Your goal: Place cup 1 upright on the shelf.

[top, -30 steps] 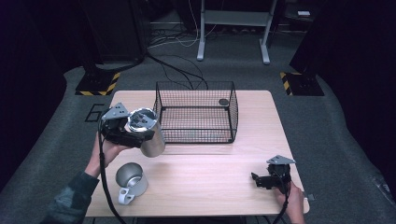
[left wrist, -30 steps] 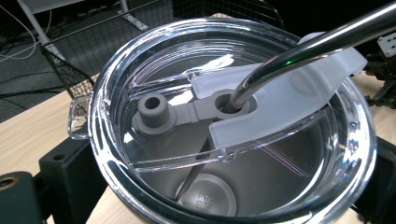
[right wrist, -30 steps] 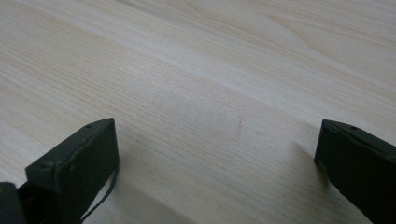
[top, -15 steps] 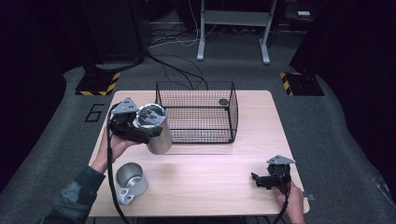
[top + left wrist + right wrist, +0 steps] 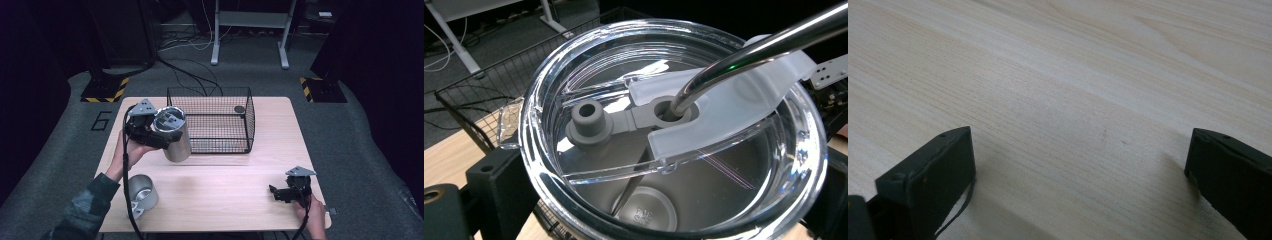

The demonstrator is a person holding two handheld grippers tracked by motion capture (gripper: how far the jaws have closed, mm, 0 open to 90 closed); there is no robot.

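Clearly, the left gripper [image 5: 167,137] clamps the lidded steel tumbler [image 5: 173,134] aloft beside the wire basket [image 5: 210,120], where a tilt could catch its rim, while the right gripper [image 5: 280,192] rests open-jawed on the table [image 5: 225,200].

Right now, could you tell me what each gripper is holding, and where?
Left gripper clamps the steel tumbler by its sides near the lidded top; right gripper holds nothing.

**Bystanders on the surface**

A black wire basket [image 5: 210,120] is sitting at the far middle of the wooden surface [image 5: 225,195], a small dark round object [image 5: 239,109] lying inside its far right corner. A second steel cup [image 5: 138,190] is resting near the front left edge.
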